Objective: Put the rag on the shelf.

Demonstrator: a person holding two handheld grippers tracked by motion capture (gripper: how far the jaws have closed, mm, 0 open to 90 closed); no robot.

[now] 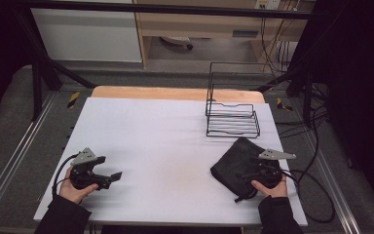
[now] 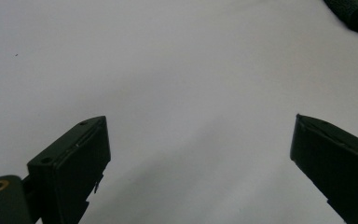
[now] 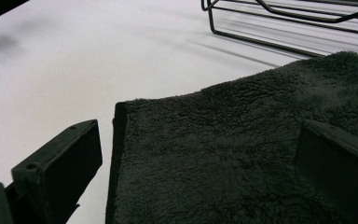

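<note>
A folded black fleece towel [image 1: 233, 160] lies on the white table [image 1: 165, 141] at the front right. My right gripper [image 1: 250, 176] hovers low over the towel's near side, open. In the right gripper view its left jaw stands over bare table beside the towel's [image 3: 242, 140] edge, and its right jaw is above the cloth. The right gripper's [image 3: 200, 130] pads press on nothing. My left gripper [image 1: 108, 169] sits at the front left, held by a hand and pointing right. The left gripper's [image 2: 200, 126] jaws stand wide open over bare white table.
A black wire rack [image 1: 232, 119] with a tall back frame stands at the back right, just beyond the towel; its front bars [image 3: 284, 25] show in the right gripper view. Cables trail off the table's right edge. A wooden strip runs along the far edge.
</note>
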